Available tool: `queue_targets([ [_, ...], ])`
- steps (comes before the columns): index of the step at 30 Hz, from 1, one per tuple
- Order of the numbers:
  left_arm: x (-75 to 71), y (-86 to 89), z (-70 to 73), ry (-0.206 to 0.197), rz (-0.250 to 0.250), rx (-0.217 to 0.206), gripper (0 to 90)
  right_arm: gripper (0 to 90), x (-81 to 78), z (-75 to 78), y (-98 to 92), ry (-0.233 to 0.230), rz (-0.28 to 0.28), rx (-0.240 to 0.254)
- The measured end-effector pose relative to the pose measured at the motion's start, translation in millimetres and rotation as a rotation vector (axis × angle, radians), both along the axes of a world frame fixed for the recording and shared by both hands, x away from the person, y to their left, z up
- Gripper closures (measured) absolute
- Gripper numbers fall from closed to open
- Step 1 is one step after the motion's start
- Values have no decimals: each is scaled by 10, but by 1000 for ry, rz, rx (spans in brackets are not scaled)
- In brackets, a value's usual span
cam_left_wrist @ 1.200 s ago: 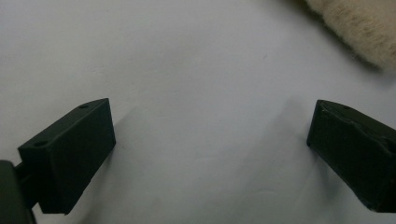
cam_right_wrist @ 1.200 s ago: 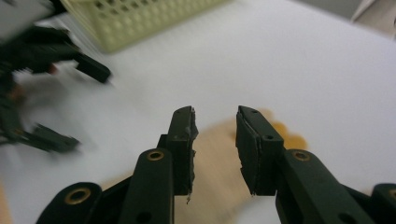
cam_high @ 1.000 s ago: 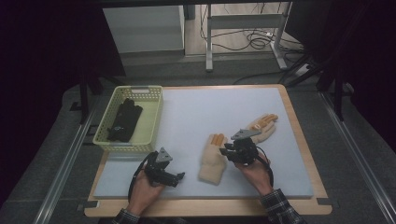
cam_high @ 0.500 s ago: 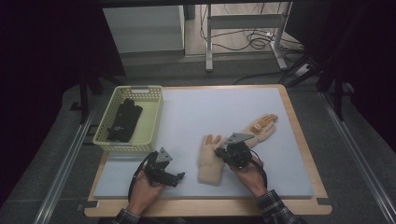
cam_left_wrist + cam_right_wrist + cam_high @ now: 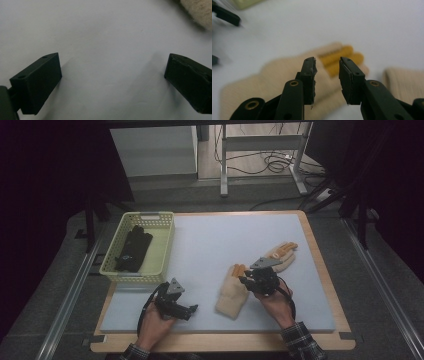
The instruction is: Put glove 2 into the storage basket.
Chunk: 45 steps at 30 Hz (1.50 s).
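Two beige knit gloves with orange fingertips lie on the pale blue mat (image 5: 210,245). The near glove (image 5: 229,296) lies below my right gripper (image 5: 246,280), which hovers over its finger end. In the right gripper view the gripper (image 5: 327,67) is open by a narrow gap with nothing between its fingers, and the glove (image 5: 274,72) is blurred beneath. The far glove (image 5: 283,253) lies behind that hand; its cuff (image 5: 404,77) shows at the right. My left gripper (image 5: 192,310) rests low on the mat, wide open (image 5: 112,75) and empty, with a glove edge (image 5: 197,12) beyond it.
A yellow-green mesh basket (image 5: 162,245) stands at the mat's back left with black gloves (image 5: 132,250) inside. The mat sits on a wooden board (image 5: 320,265). Dark floor, table legs and cables lie past the far edge.
My right gripper moved left from beside the far glove to over the near glove's fingers, then eased back a little. The left gripper stayed put.
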<state>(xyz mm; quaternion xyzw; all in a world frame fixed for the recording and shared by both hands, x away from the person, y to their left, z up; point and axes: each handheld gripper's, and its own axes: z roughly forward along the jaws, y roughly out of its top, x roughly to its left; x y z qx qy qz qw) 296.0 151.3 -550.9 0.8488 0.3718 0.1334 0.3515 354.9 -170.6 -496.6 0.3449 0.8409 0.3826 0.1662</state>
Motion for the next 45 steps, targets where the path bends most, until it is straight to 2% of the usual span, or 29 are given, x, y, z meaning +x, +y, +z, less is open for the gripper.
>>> queue_targets([
  [1, 0, 0, 0, 0, 0, 0, 13, 598, 8, -46, -37, 8, -12, -1],
  [3, 0, 0, 0, 0, 0, 0, 13, 599, 28, -127, -93, 49, -30, 19],
  [7, 0, 0, 0, 0, 0, 0, 13, 702, 44, -265, -80, 84, -19, -9],
  [9, 0, 0, 0, 0, 0, 0, 12, 713, 58, -297, -47, 81, -14, 15],
  [13, 0, 0, 0, 0, 1, 0, 13, 710, 106, -310, 95, 78, 11, 25],
  [16, -1, 0, 0, -1, 1, 0, 13, 693, 133, -315, 181, 73, 26, 10],
  [19, 0, 0, 0, 0, 0, 0, 13, 651, 141, -284, 150, 70, 20, 18],
  [23, 0, 0, -1, -1, 0, 0, 13, 610, 144, -197, 11, 61, -4, 36],
  [28, 0, 0, -1, -1, 0, 0, 13, 599, 217, -85, -261, 43, -76, 55],
  [36, 0, 0, -1, 0, 0, 0, 13, 577, 401, 30, -726, -1, -221, 38],
  [41, 0, 0, 0, 0, 0, 0, 13, 479, 566, 5, -911, -1, -302, 20],
  [45, 1, 1, 0, 0, 0, 0, 13, 400, 703, -68, -940, 9, -337, 13],
])
